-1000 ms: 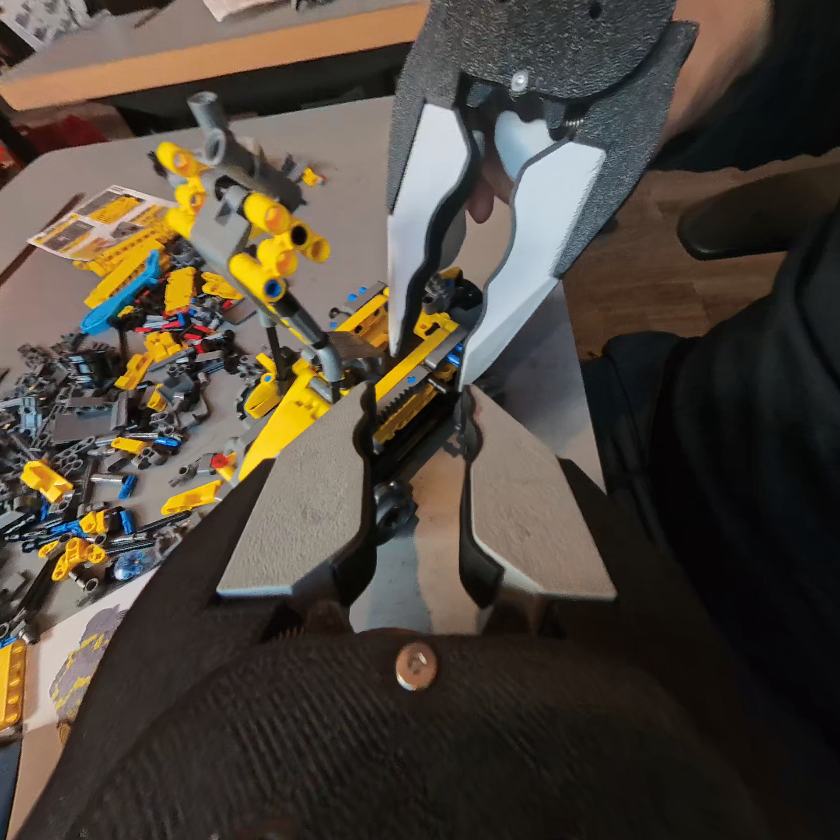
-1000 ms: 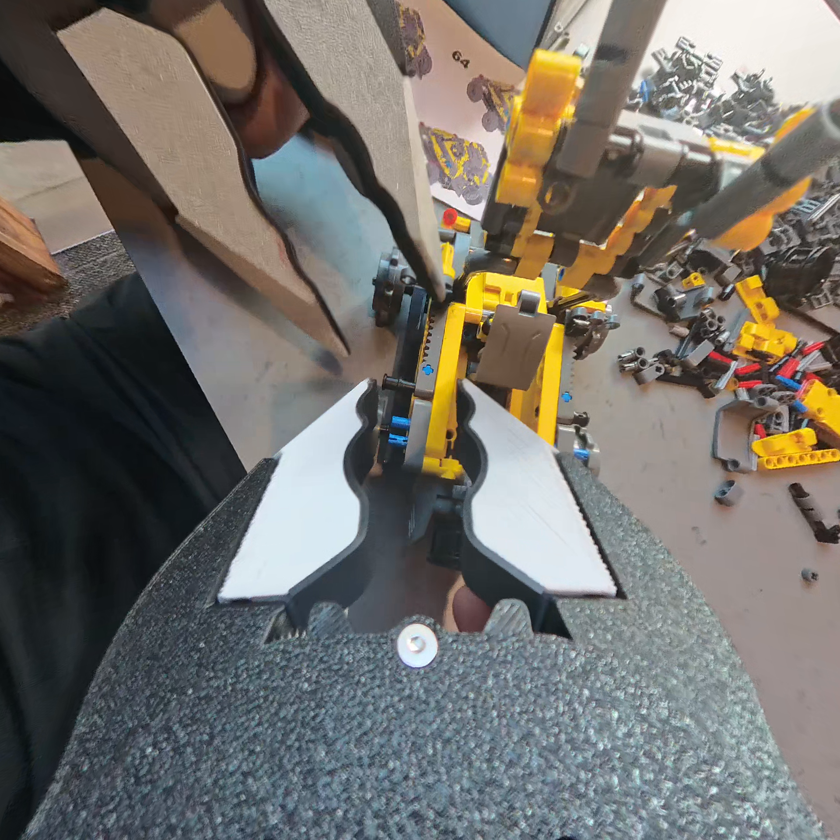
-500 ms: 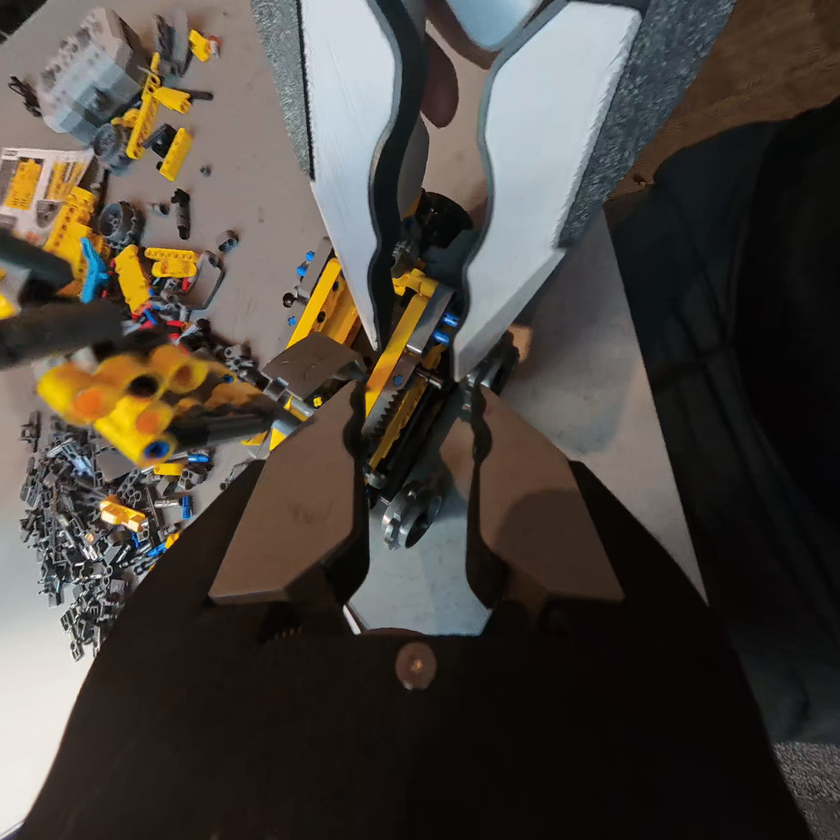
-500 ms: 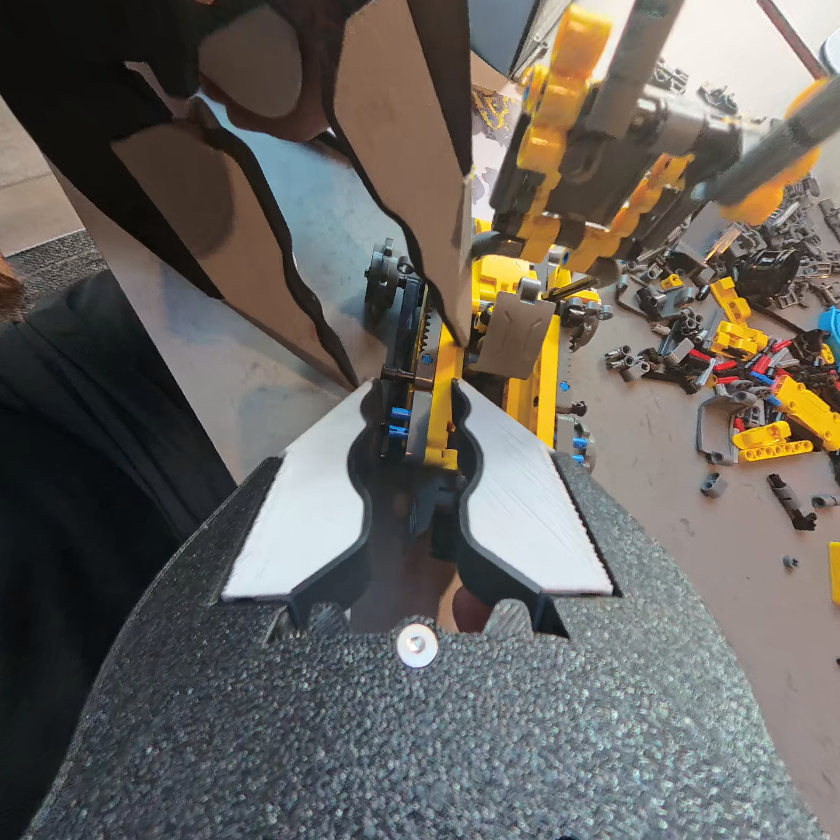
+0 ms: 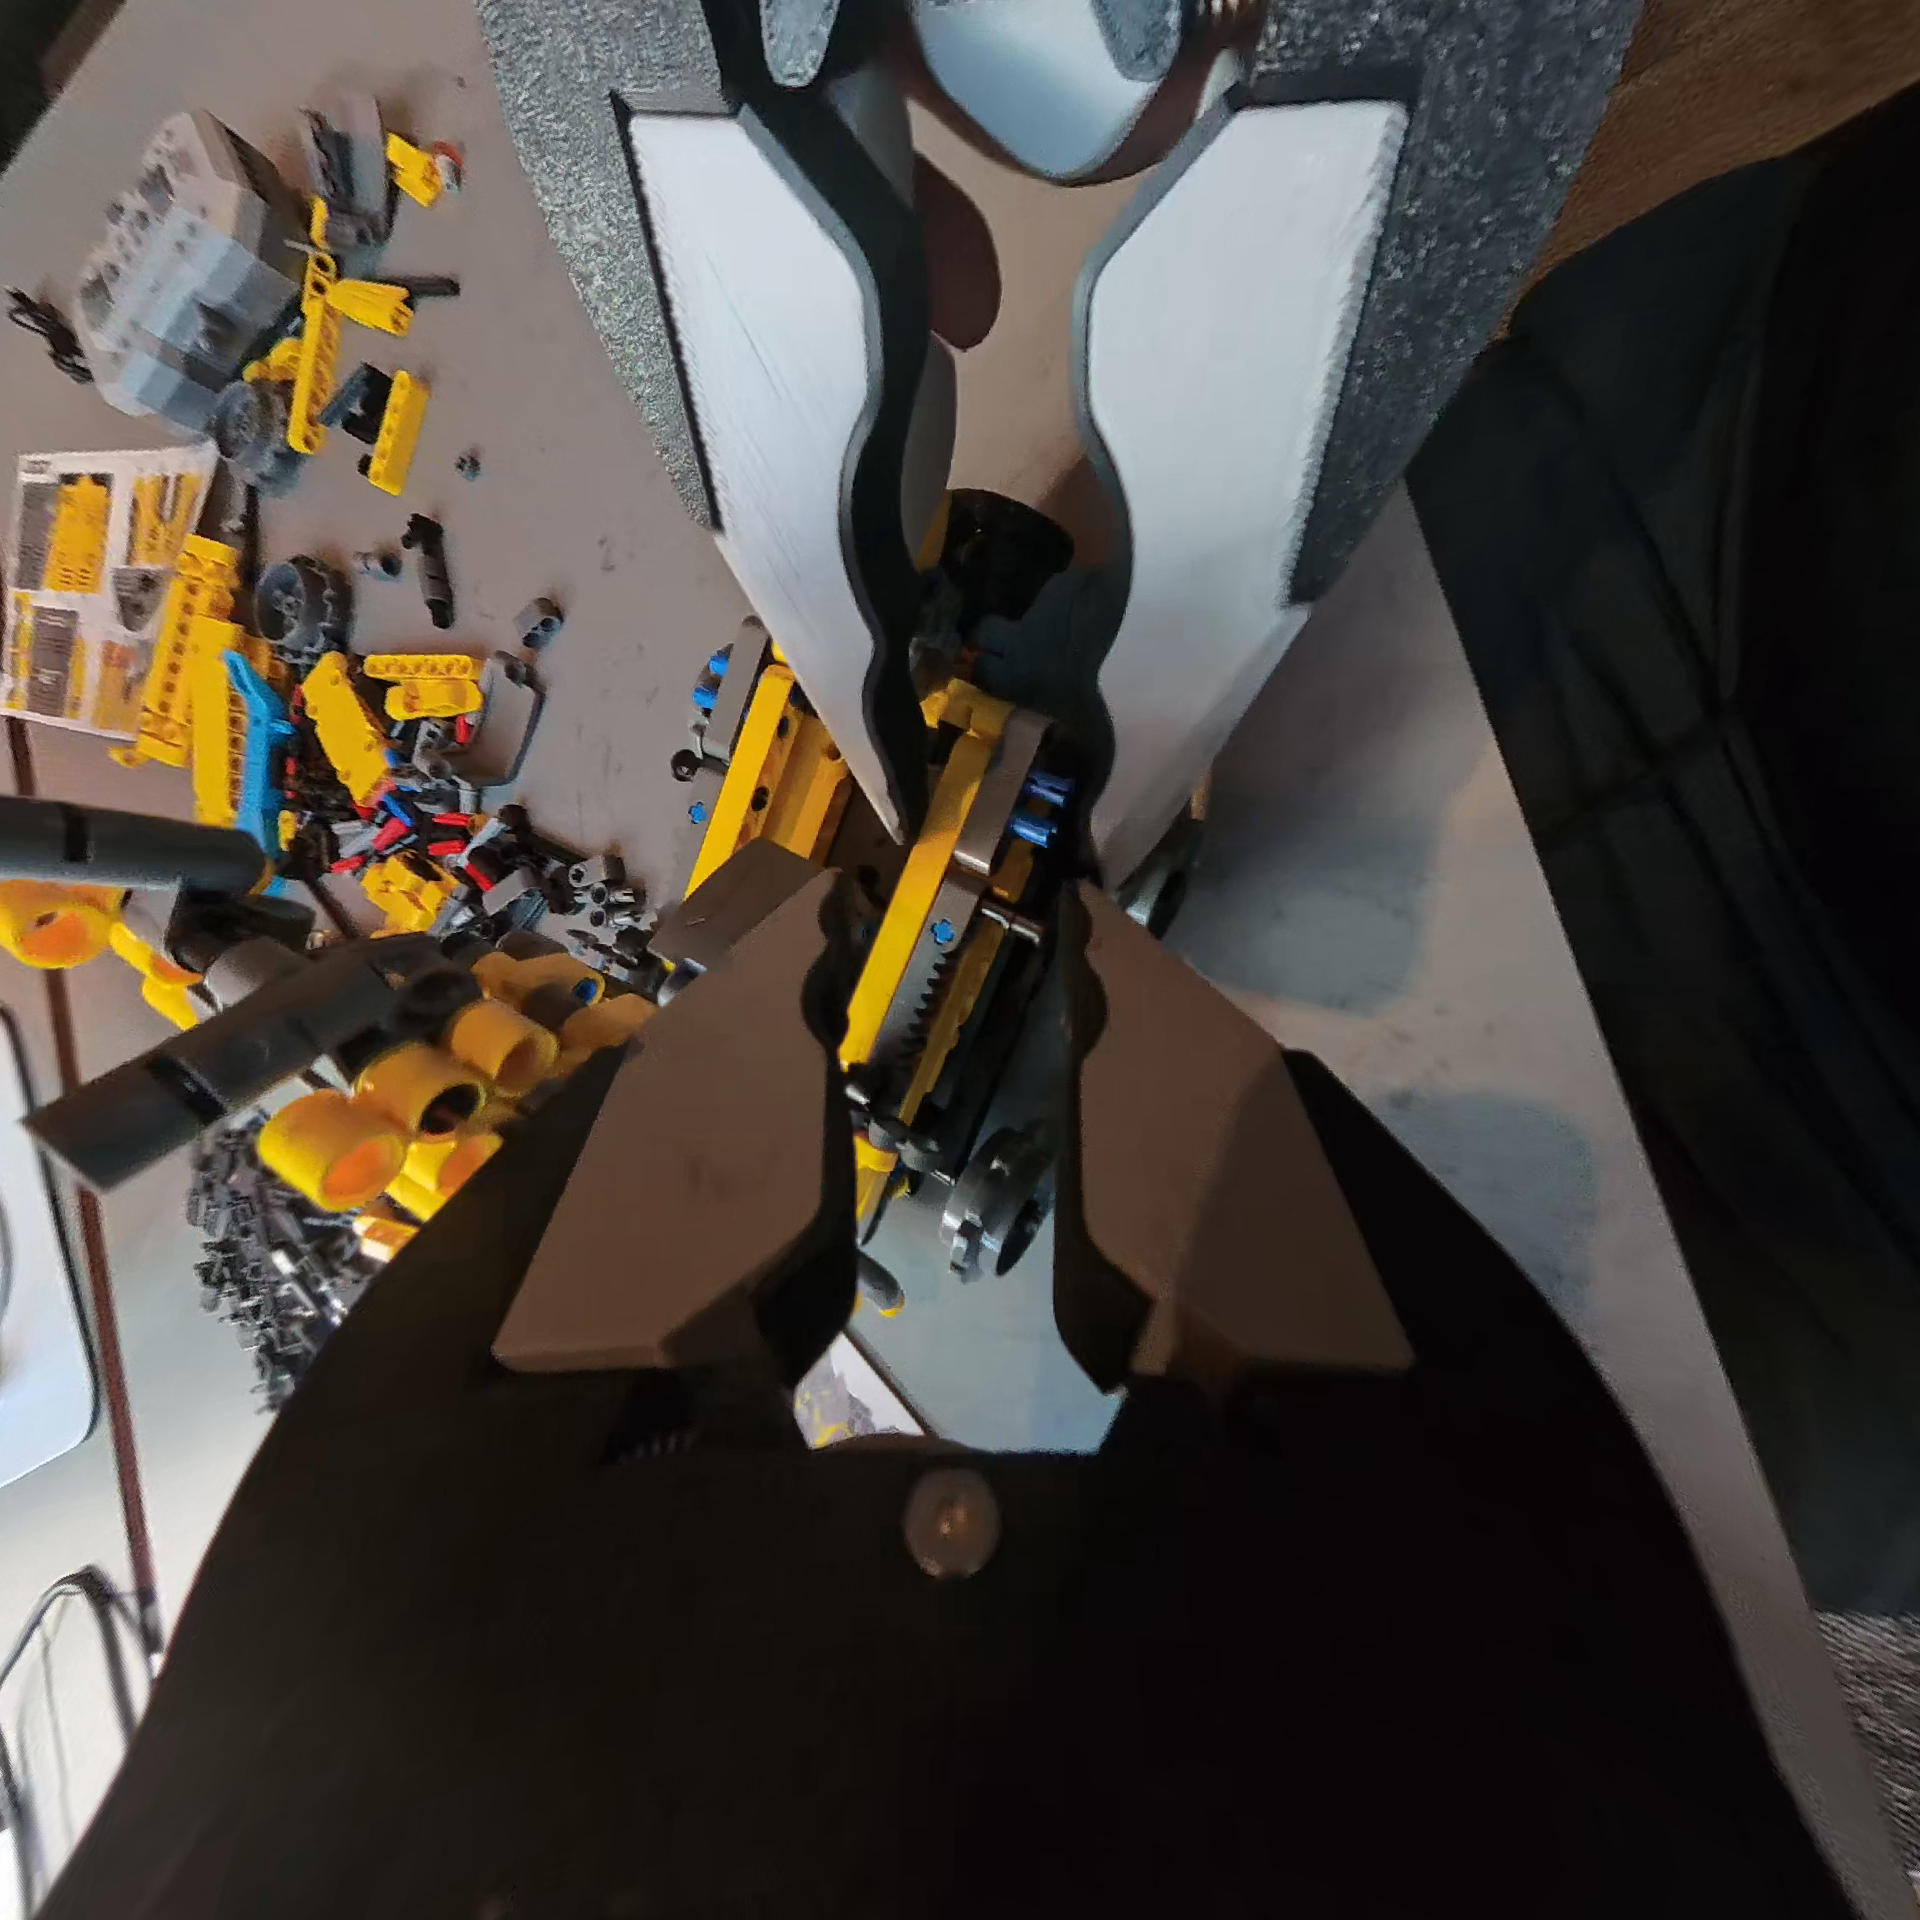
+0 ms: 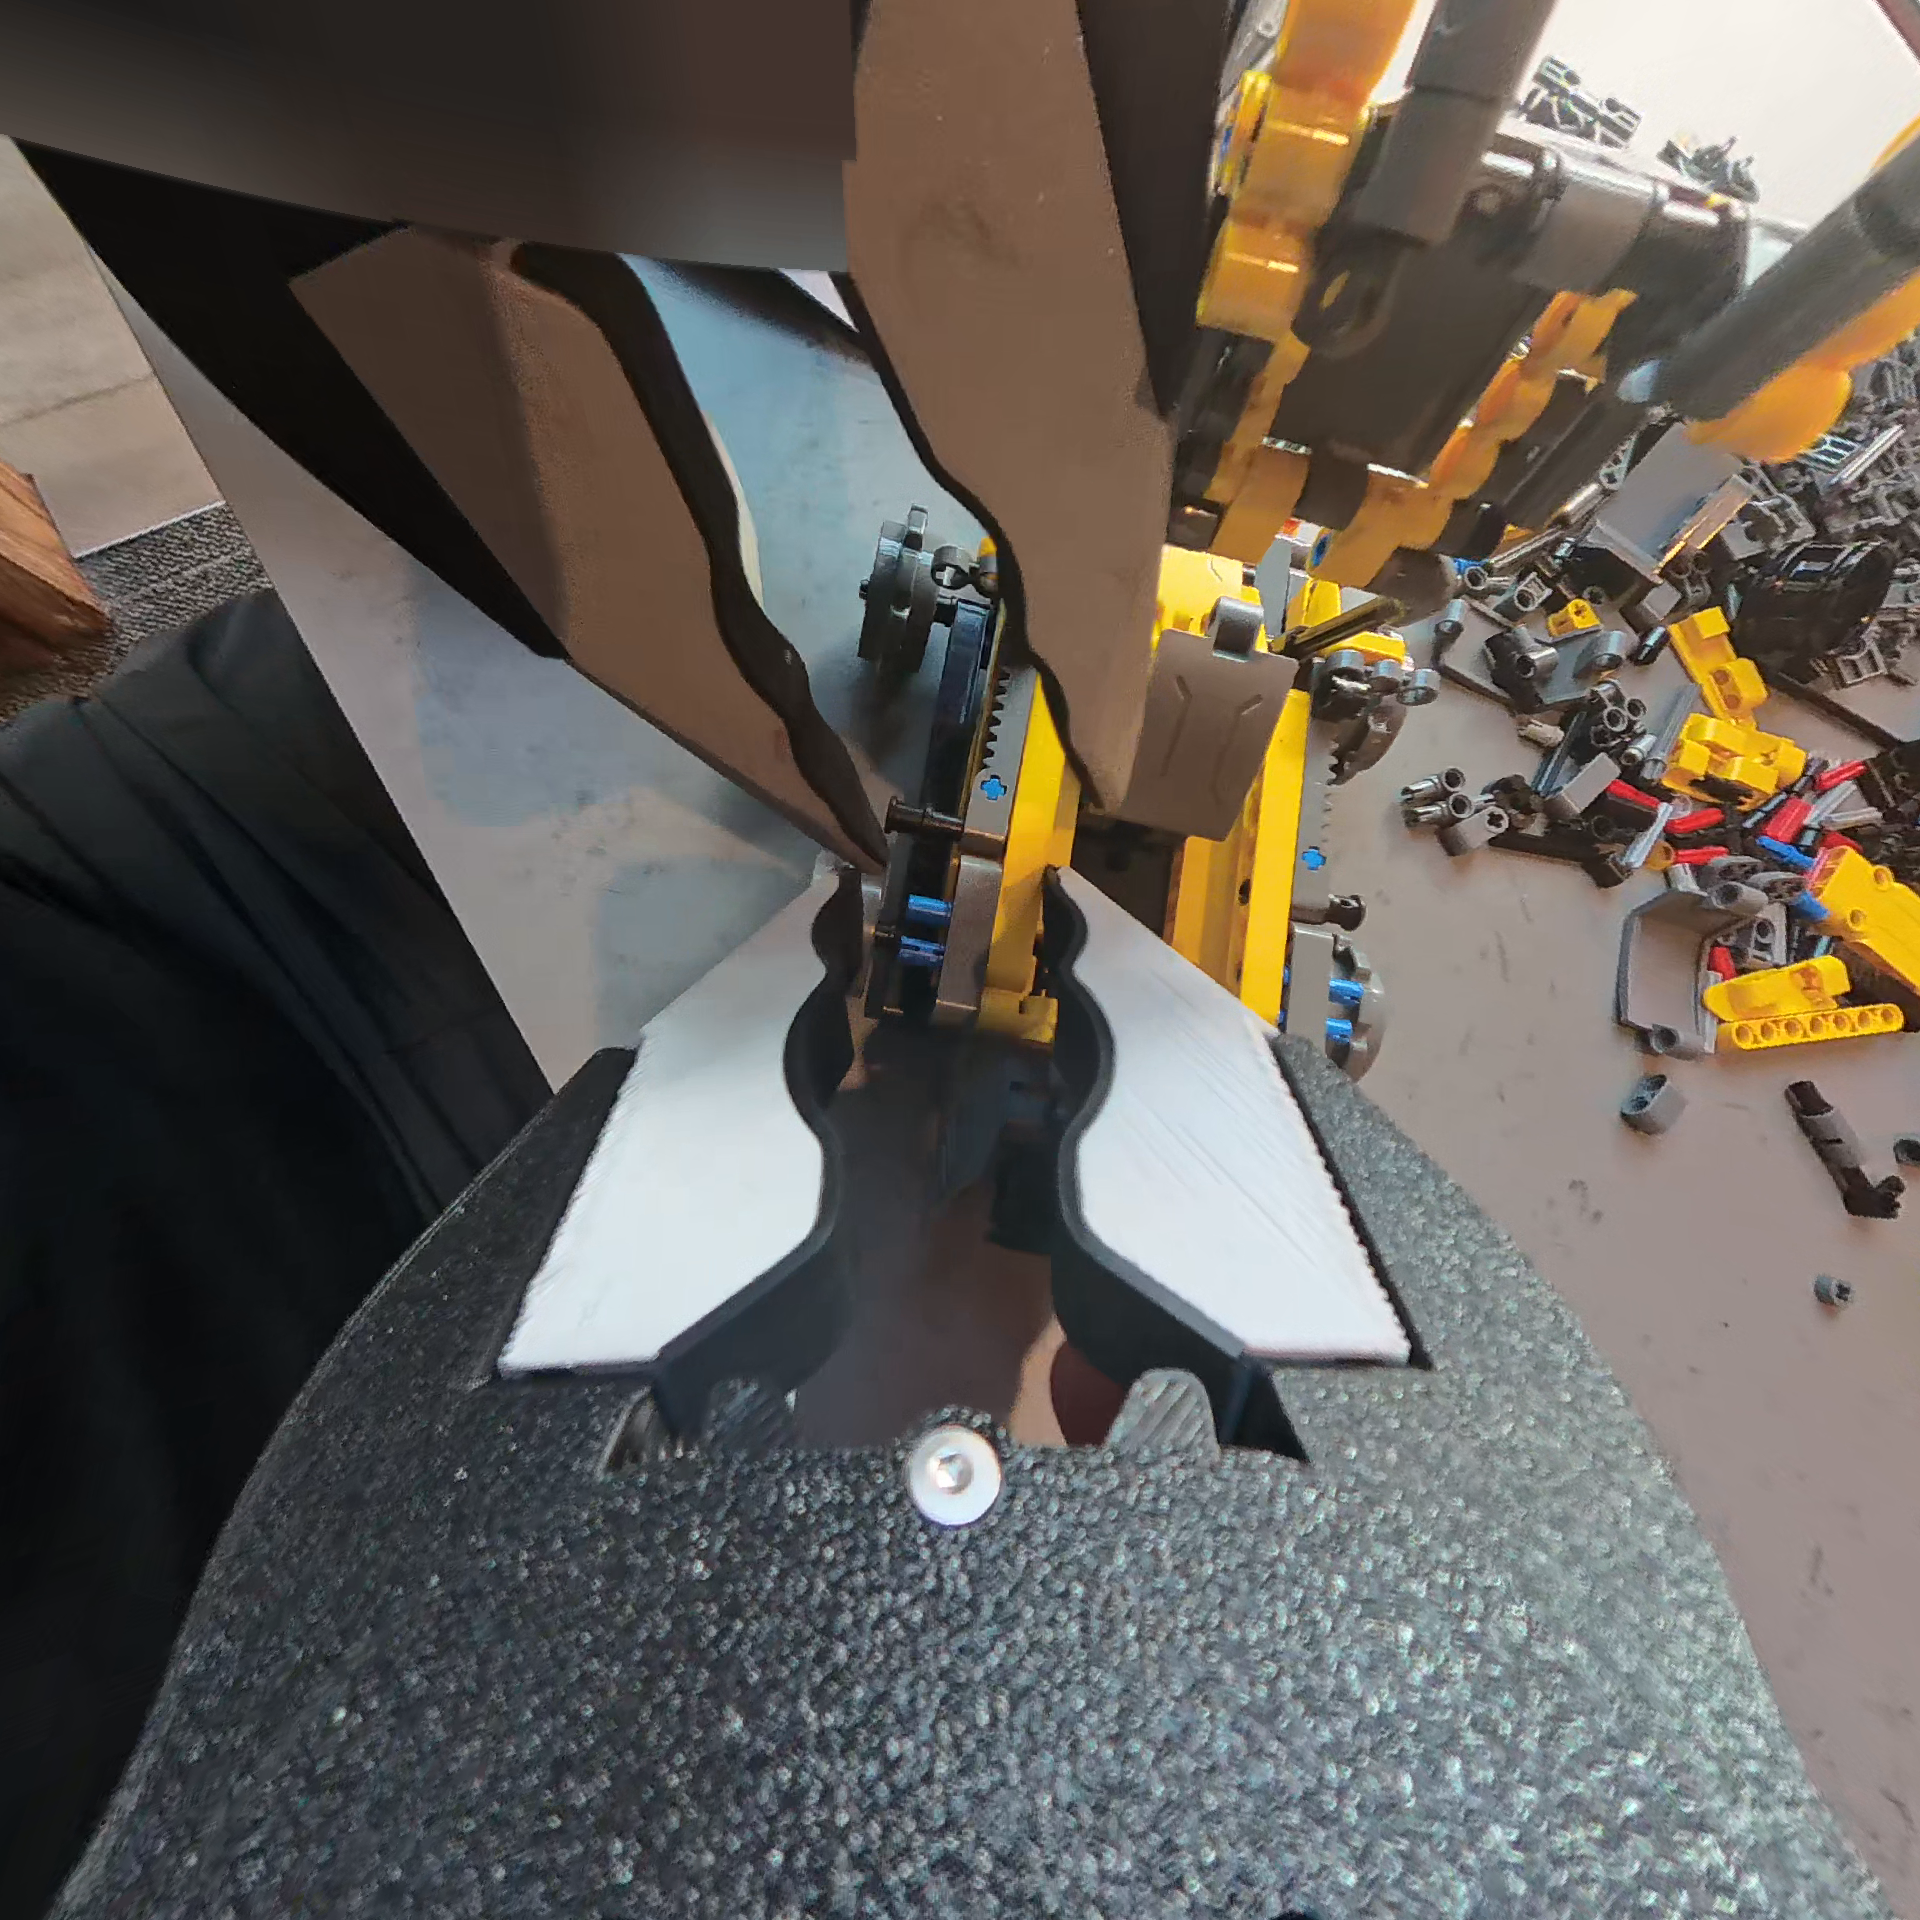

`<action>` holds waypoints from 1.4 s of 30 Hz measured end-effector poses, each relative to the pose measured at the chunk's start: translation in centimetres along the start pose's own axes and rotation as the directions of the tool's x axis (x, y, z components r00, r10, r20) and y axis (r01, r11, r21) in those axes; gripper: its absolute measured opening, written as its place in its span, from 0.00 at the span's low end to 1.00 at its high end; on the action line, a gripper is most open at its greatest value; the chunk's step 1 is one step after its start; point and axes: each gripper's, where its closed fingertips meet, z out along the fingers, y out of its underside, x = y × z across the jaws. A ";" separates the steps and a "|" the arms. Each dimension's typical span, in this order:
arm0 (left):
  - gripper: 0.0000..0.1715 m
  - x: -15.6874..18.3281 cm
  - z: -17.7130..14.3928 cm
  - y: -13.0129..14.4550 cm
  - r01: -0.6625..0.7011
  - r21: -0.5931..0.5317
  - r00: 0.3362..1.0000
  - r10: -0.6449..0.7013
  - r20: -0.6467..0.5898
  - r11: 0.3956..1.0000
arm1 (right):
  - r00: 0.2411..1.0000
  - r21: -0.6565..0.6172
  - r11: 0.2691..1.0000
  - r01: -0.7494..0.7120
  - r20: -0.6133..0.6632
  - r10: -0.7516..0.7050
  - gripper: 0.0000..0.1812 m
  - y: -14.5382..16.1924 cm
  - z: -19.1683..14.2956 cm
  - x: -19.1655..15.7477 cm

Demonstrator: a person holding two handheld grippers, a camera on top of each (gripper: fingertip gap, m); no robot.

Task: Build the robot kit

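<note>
You're pinching the yellow brick model from both ends: your left gripper and right gripper are each clamping their fingers on its toothed side rail. It's sitting at the desk edge, loose bricks piling up just beside it.

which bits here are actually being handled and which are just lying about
In hand: yellow toy-brick model, gripped from opposite ends by left gripper and right gripper.

Lying about: loose brick pile, instruction sheet, grey block assembly.
</note>
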 end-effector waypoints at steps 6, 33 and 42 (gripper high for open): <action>0.21 0.2 0.4 1.1 0.011 -0.051 1.000 -0.012 -0.023 0.999 | 1.000 0.034 0.999 -0.027 0.000 0.027 0.18 -0.4 0.1 0.2; 0.30 2.4 -1.3 -2.8 0.121 0.067 0.993 -0.120 -0.021 0.990 | 1.000 0.012 1.000 0.008 -0.011 -0.008 0.15 2.7 -4.0 1.2; 0.34 1.8 1.6 -2.0 0.139 -0.024 0.990 -0.139 -0.002 0.990 | 1.000 0.009 1.000 -0.003 0.021 0.002 0.18 2.6 -1.9 1.4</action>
